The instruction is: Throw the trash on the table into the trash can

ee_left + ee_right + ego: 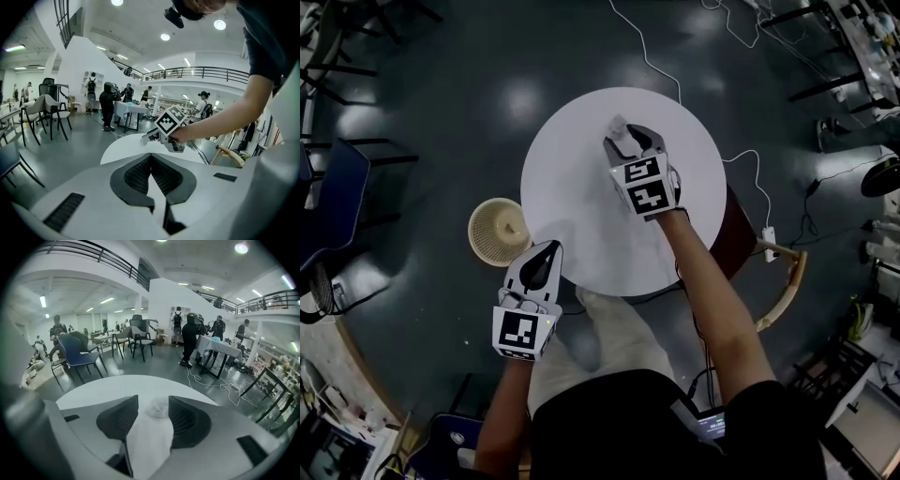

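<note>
A small crumpled white piece of trash (617, 126) lies on the round white table (581, 197), toward its far side. My right gripper (624, 141) is over it, open, and in the right gripper view the trash (158, 408) sits between the two dark pads (123, 418) with a gap on each side. My left gripper (546, 253) hangs shut and empty off the table's near left edge. In the left gripper view its jaws (151, 157) meet, and the right gripper (166, 127) shows beyond them over the table (119, 151). The cream trash can (498, 231) stands on the floor left of the table.
A wooden chair (783, 281) stands at the table's right, with a white cable (750, 164) and a power strip (769, 242) on the dark floor. Blue chairs (333, 202) stand at the left. People, desks and chairs fill the room farther off.
</note>
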Demonstrator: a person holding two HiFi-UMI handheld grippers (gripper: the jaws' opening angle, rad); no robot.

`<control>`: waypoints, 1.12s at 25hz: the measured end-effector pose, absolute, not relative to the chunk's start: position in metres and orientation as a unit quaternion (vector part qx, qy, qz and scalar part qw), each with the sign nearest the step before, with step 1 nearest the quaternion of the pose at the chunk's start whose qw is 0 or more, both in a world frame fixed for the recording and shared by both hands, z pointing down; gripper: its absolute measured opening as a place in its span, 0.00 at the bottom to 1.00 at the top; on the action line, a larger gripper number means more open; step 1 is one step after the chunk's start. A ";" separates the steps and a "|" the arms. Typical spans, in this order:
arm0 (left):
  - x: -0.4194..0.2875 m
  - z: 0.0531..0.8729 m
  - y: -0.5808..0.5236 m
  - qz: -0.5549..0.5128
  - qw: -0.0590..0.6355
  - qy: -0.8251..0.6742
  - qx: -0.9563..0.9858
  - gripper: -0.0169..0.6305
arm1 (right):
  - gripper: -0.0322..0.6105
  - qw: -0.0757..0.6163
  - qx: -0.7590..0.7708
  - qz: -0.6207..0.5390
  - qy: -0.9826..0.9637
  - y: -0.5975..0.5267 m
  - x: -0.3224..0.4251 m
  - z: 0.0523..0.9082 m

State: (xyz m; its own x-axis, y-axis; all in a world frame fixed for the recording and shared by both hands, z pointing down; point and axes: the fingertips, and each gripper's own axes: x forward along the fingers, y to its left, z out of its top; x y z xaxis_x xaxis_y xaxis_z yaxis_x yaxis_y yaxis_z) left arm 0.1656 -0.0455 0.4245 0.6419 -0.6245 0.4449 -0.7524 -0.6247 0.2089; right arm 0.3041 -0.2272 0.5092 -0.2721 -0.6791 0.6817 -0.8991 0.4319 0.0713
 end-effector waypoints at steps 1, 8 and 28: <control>0.165 0.426 -0.047 0.167 0.192 -0.390 0.885 0.05 | 0.36 0.334 0.507 0.166 -0.777 -0.231 0.305 0.514; 0.169 0.441 -0.051 0.176 0.200 -0.393 0.880 0.05 | 0.39 0.343 0.513 0.184 -0.765 -0.254 0.316 0.539; 0.165 0.451 -0.072 0.179 0.203 -0.395 0.878 0.05 | 0.23 0.322 0.552 0.207 -0.741 -0.254 0.319 0.550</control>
State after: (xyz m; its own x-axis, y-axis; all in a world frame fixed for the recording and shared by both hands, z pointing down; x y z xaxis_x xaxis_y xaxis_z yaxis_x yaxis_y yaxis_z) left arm 0.1645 -0.0716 0.4515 0.6245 -0.6203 0.4745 -0.7656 -0.6062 0.2152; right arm 0.3186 -0.2545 0.5500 -0.1826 -0.6841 0.7061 -0.9511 0.3049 0.0495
